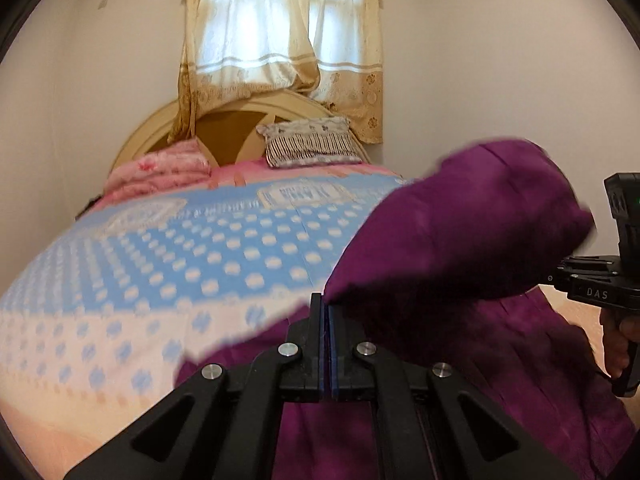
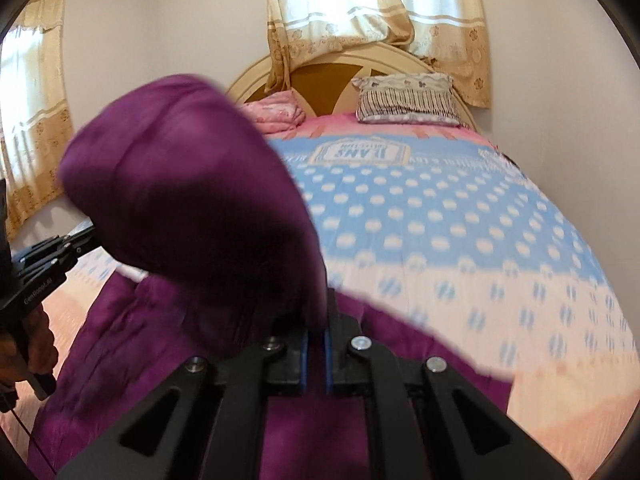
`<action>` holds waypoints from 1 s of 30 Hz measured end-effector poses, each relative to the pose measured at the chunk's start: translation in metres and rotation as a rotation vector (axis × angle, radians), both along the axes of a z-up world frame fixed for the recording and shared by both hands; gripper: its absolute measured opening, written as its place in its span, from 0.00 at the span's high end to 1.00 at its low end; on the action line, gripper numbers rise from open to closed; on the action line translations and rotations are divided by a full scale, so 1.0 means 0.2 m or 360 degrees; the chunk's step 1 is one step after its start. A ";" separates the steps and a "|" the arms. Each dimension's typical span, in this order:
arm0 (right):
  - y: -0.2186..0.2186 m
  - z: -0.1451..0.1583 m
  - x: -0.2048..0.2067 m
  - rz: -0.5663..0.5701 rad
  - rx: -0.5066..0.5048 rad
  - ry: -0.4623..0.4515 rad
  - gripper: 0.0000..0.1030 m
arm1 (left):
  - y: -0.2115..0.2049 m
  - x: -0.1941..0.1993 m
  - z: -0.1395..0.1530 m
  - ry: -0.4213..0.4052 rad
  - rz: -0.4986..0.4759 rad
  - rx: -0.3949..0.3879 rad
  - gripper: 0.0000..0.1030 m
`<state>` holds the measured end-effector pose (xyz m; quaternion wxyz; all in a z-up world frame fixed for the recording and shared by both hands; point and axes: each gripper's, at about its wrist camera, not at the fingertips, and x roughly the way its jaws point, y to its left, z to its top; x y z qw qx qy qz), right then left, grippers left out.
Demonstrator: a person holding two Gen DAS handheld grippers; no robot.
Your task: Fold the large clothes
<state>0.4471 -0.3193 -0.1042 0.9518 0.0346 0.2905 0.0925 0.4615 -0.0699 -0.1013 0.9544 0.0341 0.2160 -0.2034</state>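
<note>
Fingers of the left gripper [image 1: 328,308] are clenched together in the lower centre of the left wrist view, pinching an edge of the purple garment [image 1: 460,232]. From that pinch the cloth billows up to the right of the frame as a rounded, blurred fold, while the rest of it lies spread on the bed [image 1: 180,248] along the bottom of the frame. The right gripper [image 2: 318,312] is also closed on the same garment in its own view; purple cloth runs down between its blue pads [image 2: 329,356], and the fold swells toward the upper left of that frame. Each gripper appears at the outer edge of the other's view, held by a hand [image 1: 618,344].

Beyond the cloth, the blue bedcover with white dots stretches open toward the top of both frames. At its far end sit a striped pillow [image 1: 312,142] and a bundled pink blanket [image 1: 160,172] against the rounded headboard [image 1: 240,112]. Curtains [image 1: 280,40] hang above, with plain walls on both sides.
</note>
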 end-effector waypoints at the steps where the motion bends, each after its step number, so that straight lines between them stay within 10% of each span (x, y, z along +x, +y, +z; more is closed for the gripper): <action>1: 0.01 -0.03 -0.03 0.0000 -0.0011 0.0023 0.93 | 0.00 -0.03 -0.04 0.0029 -0.0004 -0.0020 0.99; 10: -0.08 -0.26 -0.18 -0.0074 -0.0166 0.0299 0.91 | 0.00 -0.24 -0.28 0.0276 -0.0028 0.0184 0.98; 15: -0.19 -0.20 -0.29 -0.0102 -0.0124 0.0356 0.54 | 0.15 -0.28 -0.20 0.0235 0.0094 0.0204 0.96; 17: -0.20 -0.14 -0.31 -0.0167 -0.0164 0.0355 0.54 | 0.18 -0.27 -0.15 0.0187 0.0152 0.0173 0.81; 19: -0.17 -0.07 -0.32 -0.0222 -0.0121 0.0327 0.54 | 0.17 -0.21 -0.08 0.0132 0.0259 0.0119 0.14; 20: -0.16 -0.02 -0.30 -0.0242 -0.0082 0.0308 0.54 | 0.16 -0.20 -0.06 0.0099 0.0305 0.0086 0.05; 23: -0.05 0.10 -0.22 -0.0245 0.0000 0.0219 0.54 | 0.05 -0.11 0.01 0.0053 0.0332 -0.0002 0.03; 30: 0.24 -0.04 0.04 -0.0133 -0.0002 0.0258 0.55 | -0.26 0.04 -0.23 0.0213 0.0371 0.0299 0.03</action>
